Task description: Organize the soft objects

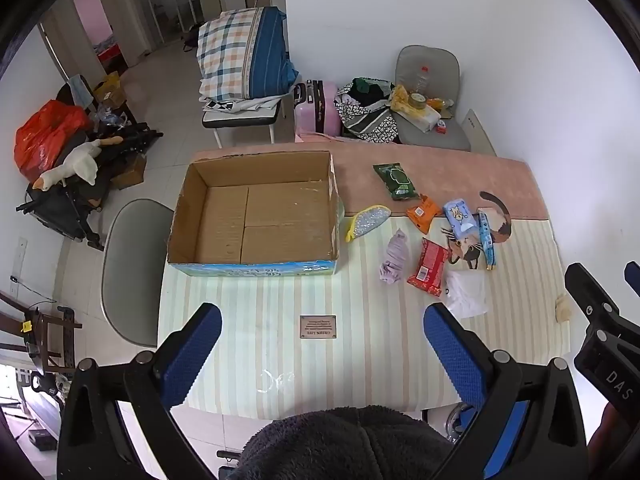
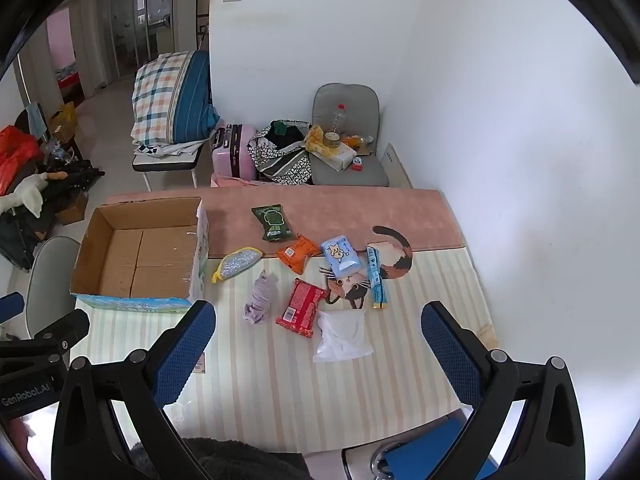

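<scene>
An empty cardboard box (image 1: 256,216) (image 2: 140,256) stands on the table's left. To its right lie soft items: a silver-and-yellow pouch (image 1: 368,222) (image 2: 236,264), a purple cloth (image 1: 394,258) (image 2: 260,298), a red pack (image 1: 430,266) (image 2: 302,308), a clear white bag (image 1: 466,292) (image 2: 344,334), an orange pack (image 2: 298,254), a blue tissue pack (image 2: 340,256), a green pack (image 2: 274,222) and a blue tube (image 2: 376,278). My left gripper (image 1: 322,356) is open and empty above the near table. My right gripper (image 2: 318,356) is open and empty, near the clear bag.
The table has a striped cloth (image 1: 360,352) and a pink strip (image 2: 340,208) at the back. A grey chair (image 1: 128,268) stands left of the table. Behind are a cluttered chair (image 2: 348,160), a pink suitcase (image 2: 234,152) and folded bedding (image 2: 172,100). The wall is close on the right.
</scene>
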`<move>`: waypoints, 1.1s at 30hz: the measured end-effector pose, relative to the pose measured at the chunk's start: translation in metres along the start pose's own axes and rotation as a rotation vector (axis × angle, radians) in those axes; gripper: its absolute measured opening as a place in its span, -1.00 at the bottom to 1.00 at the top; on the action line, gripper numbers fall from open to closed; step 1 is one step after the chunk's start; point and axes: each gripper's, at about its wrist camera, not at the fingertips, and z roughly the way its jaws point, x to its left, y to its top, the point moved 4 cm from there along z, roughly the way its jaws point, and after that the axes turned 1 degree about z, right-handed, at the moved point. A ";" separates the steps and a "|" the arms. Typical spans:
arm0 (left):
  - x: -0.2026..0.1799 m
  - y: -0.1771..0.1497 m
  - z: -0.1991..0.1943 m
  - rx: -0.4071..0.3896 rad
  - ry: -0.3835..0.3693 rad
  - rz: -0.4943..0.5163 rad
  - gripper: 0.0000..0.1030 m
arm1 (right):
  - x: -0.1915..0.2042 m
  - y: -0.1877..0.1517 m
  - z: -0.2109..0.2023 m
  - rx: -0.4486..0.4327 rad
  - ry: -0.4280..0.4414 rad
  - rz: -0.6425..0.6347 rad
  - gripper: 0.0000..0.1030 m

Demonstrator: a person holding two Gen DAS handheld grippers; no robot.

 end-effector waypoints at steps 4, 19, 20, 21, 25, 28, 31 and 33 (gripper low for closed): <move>0.002 0.000 -0.001 0.007 -0.004 -0.003 1.00 | -0.001 -0.001 -0.001 -0.003 -0.003 0.000 1.00; -0.001 0.009 -0.011 -0.003 -0.008 0.003 1.00 | 0.000 -0.005 -0.007 -0.010 -0.005 -0.005 1.00; -0.001 0.009 -0.011 -0.004 -0.008 0.003 1.00 | 0.000 -0.005 -0.008 -0.010 -0.006 -0.006 1.00; -0.001 0.010 -0.012 -0.003 -0.009 0.002 1.00 | 0.000 -0.005 -0.008 -0.010 -0.005 -0.006 1.00; -0.002 0.010 -0.012 -0.008 -0.012 0.002 1.00 | -0.001 -0.006 -0.007 -0.012 -0.003 -0.005 1.00; -0.003 0.010 -0.012 -0.009 -0.012 0.004 1.00 | 0.002 -0.006 -0.011 -0.015 -0.003 -0.005 1.00; -0.003 0.011 -0.014 -0.012 -0.011 0.003 1.00 | 0.001 -0.005 -0.017 -0.016 0.000 -0.004 1.00; -0.003 0.012 -0.015 -0.011 -0.012 0.004 1.00 | -0.002 -0.005 -0.024 -0.019 0.003 -0.005 1.00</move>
